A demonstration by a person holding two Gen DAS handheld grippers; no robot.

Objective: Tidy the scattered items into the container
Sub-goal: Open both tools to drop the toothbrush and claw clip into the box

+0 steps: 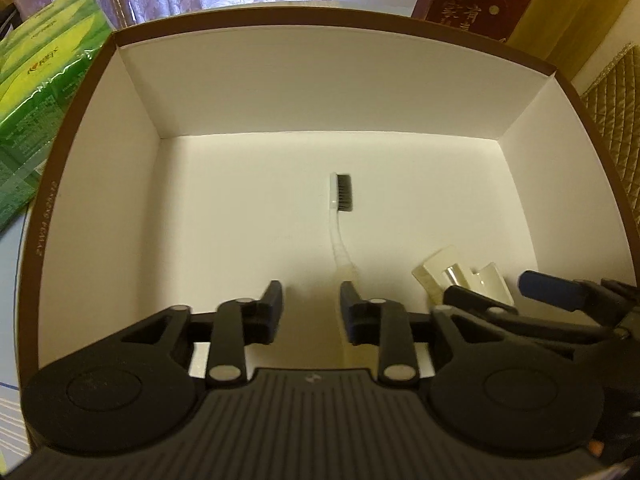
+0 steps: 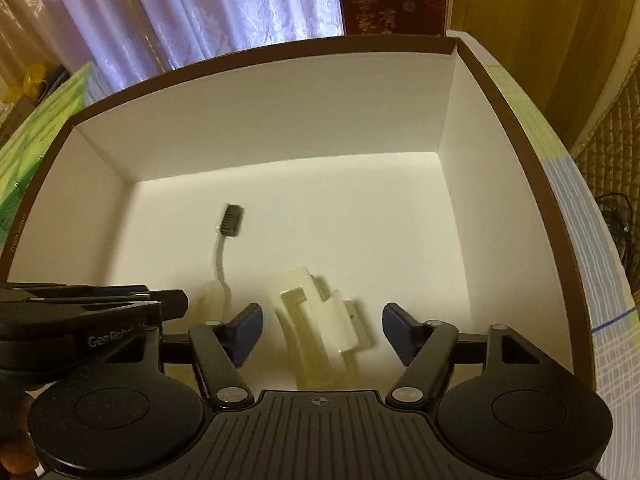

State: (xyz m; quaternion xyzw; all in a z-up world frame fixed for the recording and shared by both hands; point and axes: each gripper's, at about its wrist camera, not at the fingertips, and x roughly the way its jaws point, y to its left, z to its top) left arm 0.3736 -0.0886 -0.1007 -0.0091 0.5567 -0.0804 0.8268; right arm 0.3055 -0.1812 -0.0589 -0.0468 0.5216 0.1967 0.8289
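Both claws spread empty over the box (image 1: pixel 136 92): left claw (image 1: pixel 311 300) above toothbrush (image 1: pixel 340 216), right claw (image 2: pixel 322 332) above pale clip (image 2: pixel 320 320); we'd lift straight out, clearing the walls.

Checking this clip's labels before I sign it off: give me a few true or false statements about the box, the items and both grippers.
1. The toothbrush lies inside the box. True.
2. The left gripper grips the toothbrush. False: its jaws stand open, holding nothing.
3. The cream clip lies on the box floor. True.
4. The right gripper is shut. False: it is open, either side of the clip.
5. The bristles are white. False: they are dark.
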